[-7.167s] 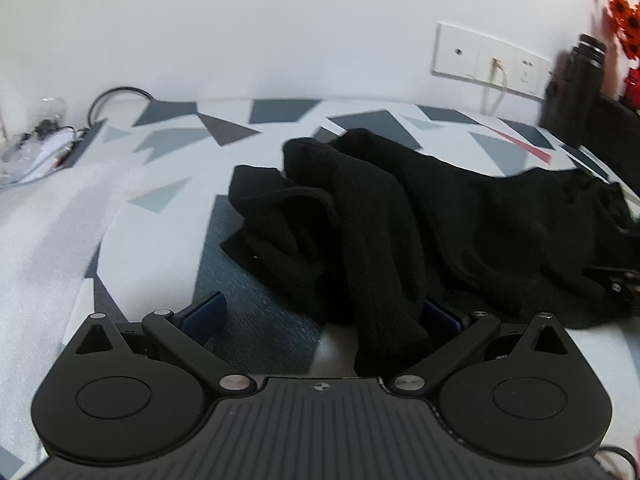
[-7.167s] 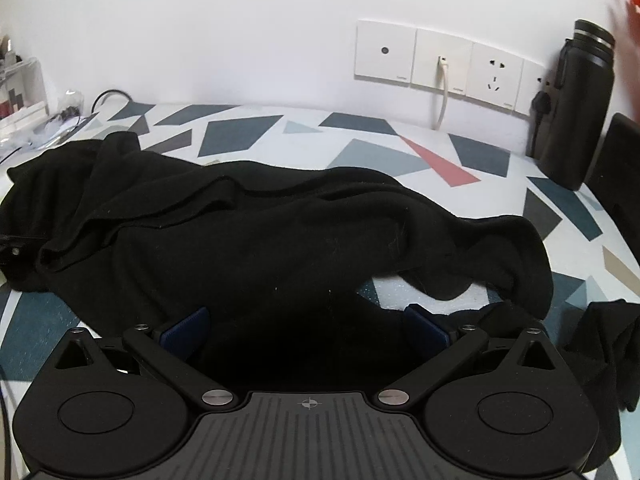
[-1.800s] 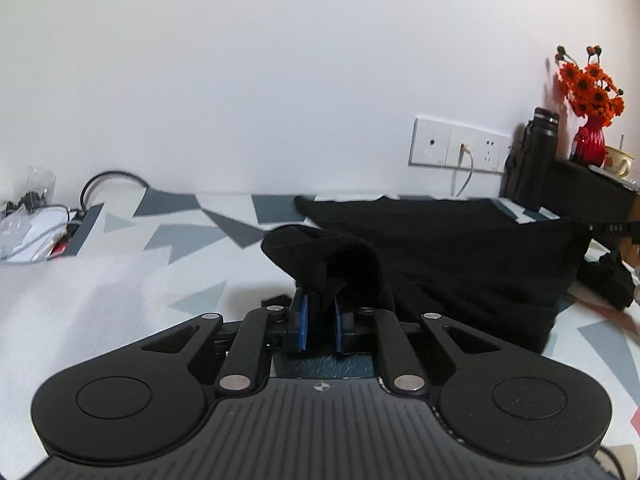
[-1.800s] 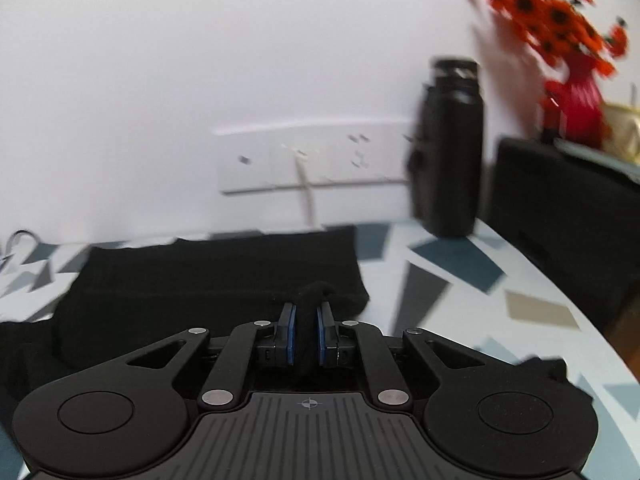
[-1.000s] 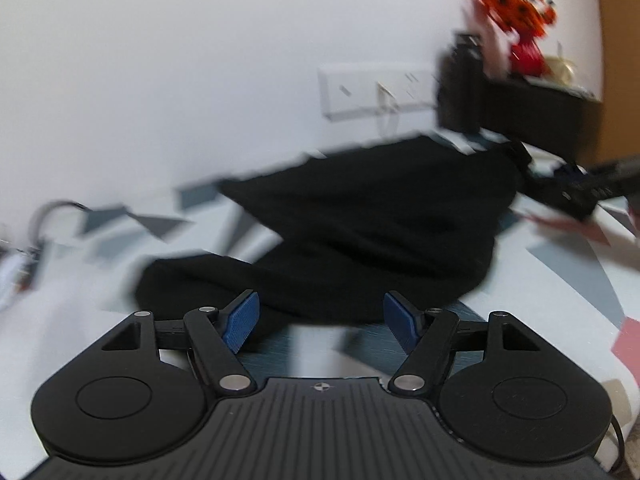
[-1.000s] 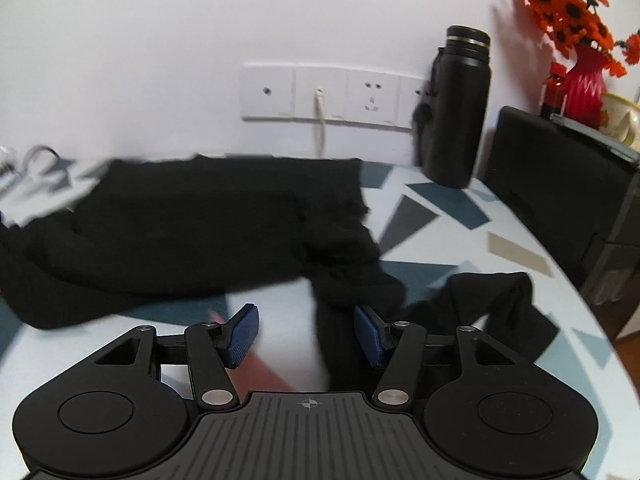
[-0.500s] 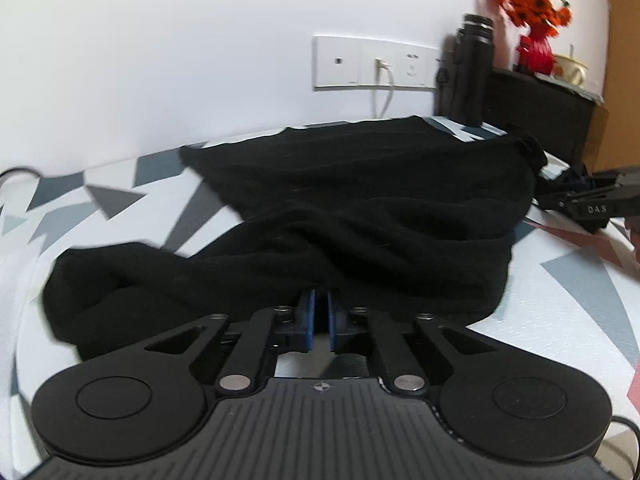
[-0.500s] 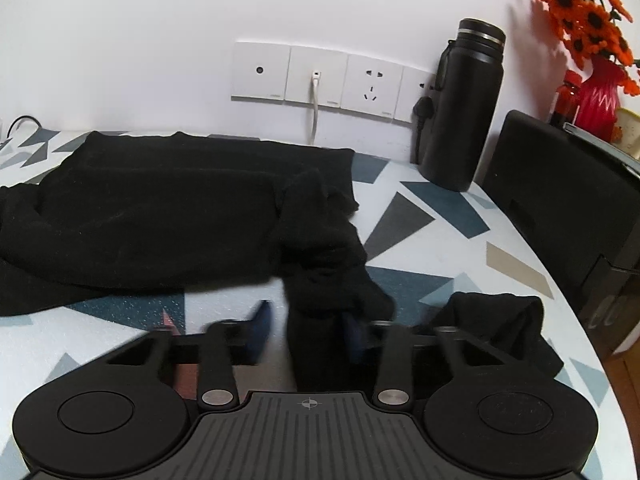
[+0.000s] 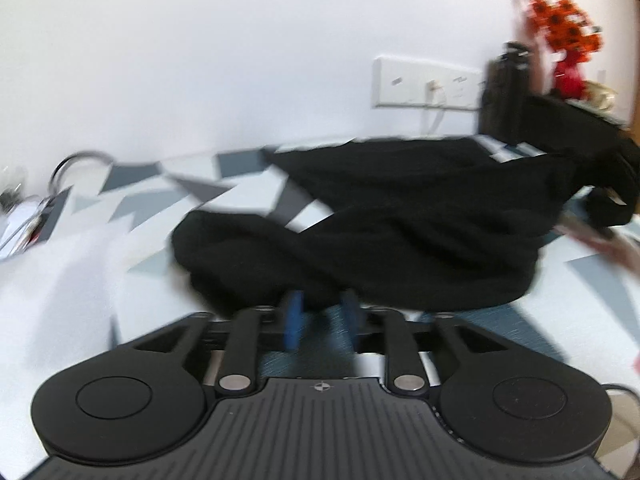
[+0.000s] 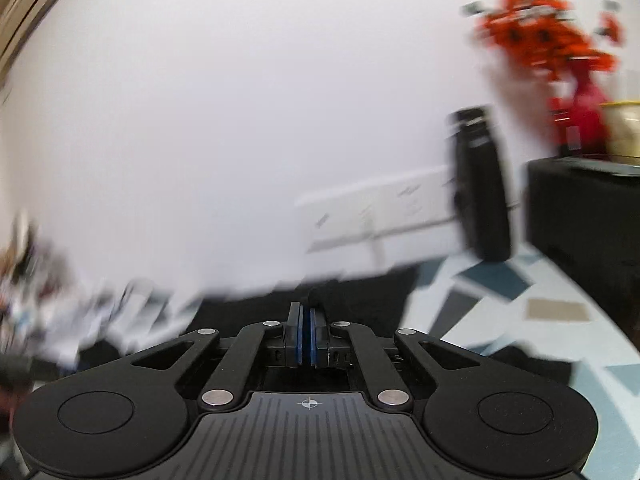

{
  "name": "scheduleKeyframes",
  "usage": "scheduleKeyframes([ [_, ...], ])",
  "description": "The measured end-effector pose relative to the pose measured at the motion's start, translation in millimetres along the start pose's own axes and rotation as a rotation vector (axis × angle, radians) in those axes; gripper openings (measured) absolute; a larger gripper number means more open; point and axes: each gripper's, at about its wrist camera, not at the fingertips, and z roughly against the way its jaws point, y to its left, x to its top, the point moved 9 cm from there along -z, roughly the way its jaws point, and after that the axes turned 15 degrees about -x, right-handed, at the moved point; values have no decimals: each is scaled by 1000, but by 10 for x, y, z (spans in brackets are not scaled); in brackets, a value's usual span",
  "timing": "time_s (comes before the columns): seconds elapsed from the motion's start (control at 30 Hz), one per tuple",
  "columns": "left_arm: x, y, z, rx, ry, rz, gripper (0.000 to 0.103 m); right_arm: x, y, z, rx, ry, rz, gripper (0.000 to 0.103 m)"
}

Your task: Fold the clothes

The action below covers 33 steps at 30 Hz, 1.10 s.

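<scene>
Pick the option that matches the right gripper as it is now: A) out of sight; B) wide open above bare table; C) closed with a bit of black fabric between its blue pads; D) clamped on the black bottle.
C: the right gripper has its blue pads pressed together with a tuft of the black garment showing at the tips.

The left wrist view sits low over the white tabletop with grey and teal triangles (image 9: pixel 92 264), facing the white wall, close to the crumpled black knit garment (image 9: pixel 400 232) filling mid-frame. The right wrist view tilts higher, mostly wall. Both share the white socket panel (image 9: pixel 424 88), tall black bottle (image 10: pixel 482 184) and red vase of orange flowers (image 10: pixel 576 92) at right.
</scene>
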Motion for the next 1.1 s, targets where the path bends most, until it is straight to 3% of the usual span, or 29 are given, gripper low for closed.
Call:
scheduleKeyframes([
  [0.1, 75, -290, -114, -78, 6, -73, 53, 72, -292, -216, -152, 23, -38, 3],
  [0.2, 61, -555, -309, -128, 53, -153, 56, -119, -455, -466, -267, 131, 17, 4],
  [0.3, 5, -713, -512, -126, 105, -220, 56, -297, -606, -674, -374, 230, 74, 16],
  [0.37, -2, -756, -606, -127, 116, -233, 57, -353, -580, -669, -388, 225, 117, 27],
  [0.47, 16, -792, -712, -136, 115, -233, 56, -332, -455, -557, -366, 177, 188, 36],
  [0.5, 33, -797, -740, -139, 113, -231, 51, -312, -379, -503, -349, 153, 220, 39],
  [0.53, 48, -796, -763, -140, 110, -230, 42, -297, -299, -431, -336, 128, 253, 42],
  [0.57, 60, -790, -775, -136, 104, -230, 13, -288, -212, -336, -329, 102, 286, 43],
  [0.6, 78, -772, -771, -132, 93, -224, 8, -261, -133, -280, -319, 72, 321, 45],
  [0.67, 133, -719, -735, -130, 54, -188, 5, -217, 31, -180, -290, 21, 390, 47],
  [0.73, 219, -613, -668, -124, 8, -124, 5, -246, 205, -158, -214, 28, 446, 47],
  [0.93, 334, -319, -449, -52, -57, -55, 5, -685, 568, -498, -107, 161, 616, 44],
  [1.1, 274, -182, -330, -17, -64, -33, 5, -900, 666, -803, -104, 282, 605, 44],
])
